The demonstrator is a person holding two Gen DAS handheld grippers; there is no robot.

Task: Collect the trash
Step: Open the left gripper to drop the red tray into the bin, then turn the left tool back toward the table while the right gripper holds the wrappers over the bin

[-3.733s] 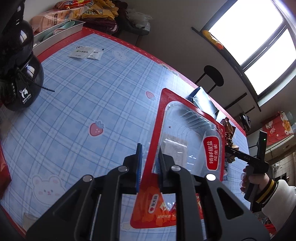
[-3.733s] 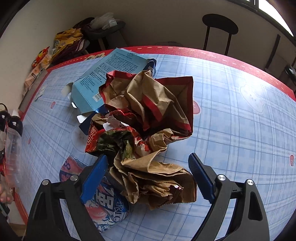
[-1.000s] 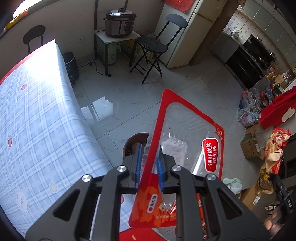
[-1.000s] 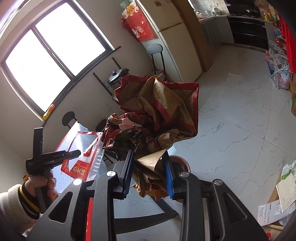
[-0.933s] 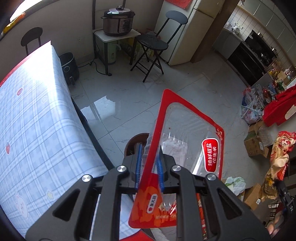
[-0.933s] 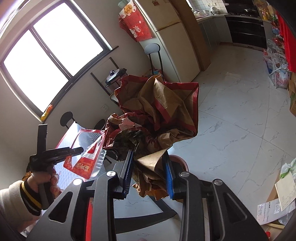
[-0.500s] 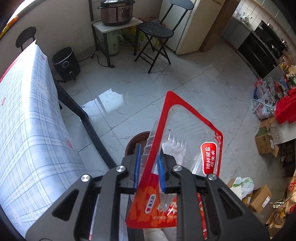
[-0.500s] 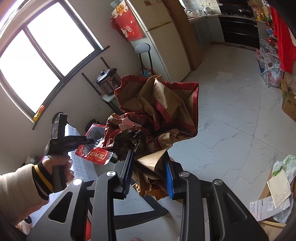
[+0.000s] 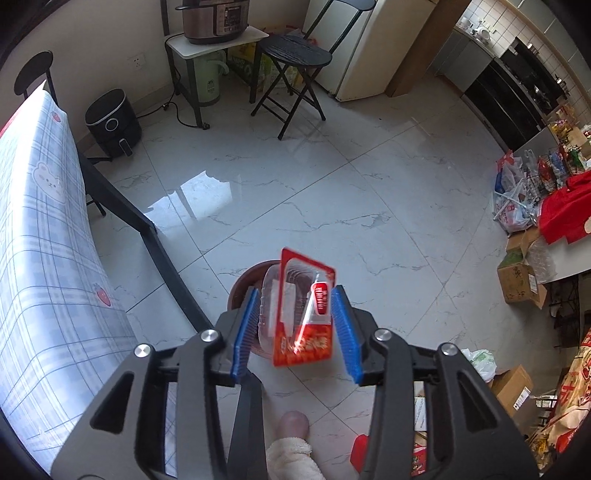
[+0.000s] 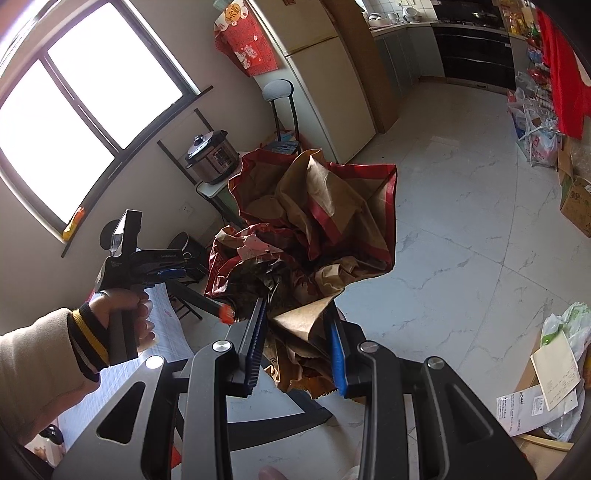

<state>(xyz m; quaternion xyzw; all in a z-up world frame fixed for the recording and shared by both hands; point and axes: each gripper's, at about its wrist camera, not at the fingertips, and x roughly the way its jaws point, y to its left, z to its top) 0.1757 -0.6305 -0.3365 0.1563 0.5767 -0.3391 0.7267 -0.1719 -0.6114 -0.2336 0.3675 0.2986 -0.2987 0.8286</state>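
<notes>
In the left wrist view my left gripper (image 9: 295, 325) is open, its blue pads apart. The red and clear plastic snack tray (image 9: 303, 314) is loose between them, falling toward the round brown trash bin (image 9: 245, 280) on the floor below. In the right wrist view my right gripper (image 10: 297, 339) is shut on a crumpled bundle of brown and red paper bags (image 10: 317, 221), held up in the air. The left gripper (image 10: 162, 264) also shows there at the left, in a hand, with a red corner of the tray (image 10: 227, 314) below it.
The table with the blue checked cloth (image 9: 48, 266) stands at the left, its black legs (image 9: 155, 251) beside the bin. A black folding chair (image 9: 291, 70), a rice cooker on a stand (image 9: 218, 18), an air fryer (image 9: 112, 123) and cardboard boxes (image 9: 517, 273) stand around the white tiled floor.
My left gripper has opened and let go of the snack tray, which drops toward the bin. My right gripper still holds the paper bundle; both have swung further over the floor.
</notes>
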